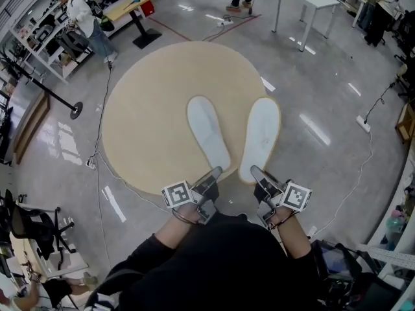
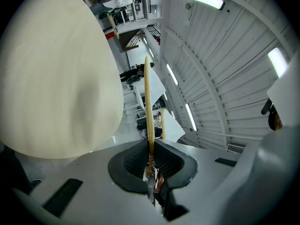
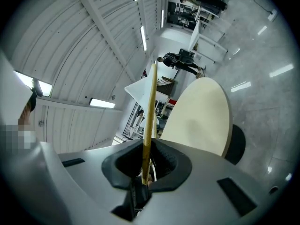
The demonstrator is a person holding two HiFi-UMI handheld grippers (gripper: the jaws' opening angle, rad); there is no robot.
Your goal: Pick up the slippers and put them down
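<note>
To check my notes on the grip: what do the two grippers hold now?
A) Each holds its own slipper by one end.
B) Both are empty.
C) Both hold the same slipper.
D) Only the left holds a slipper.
A: in the head view the left gripper is shut on the near end of the left slipper and the right gripper on that of the right slipper. Each gripper view shows a thin sole edge clamped between its jaws.
</note>
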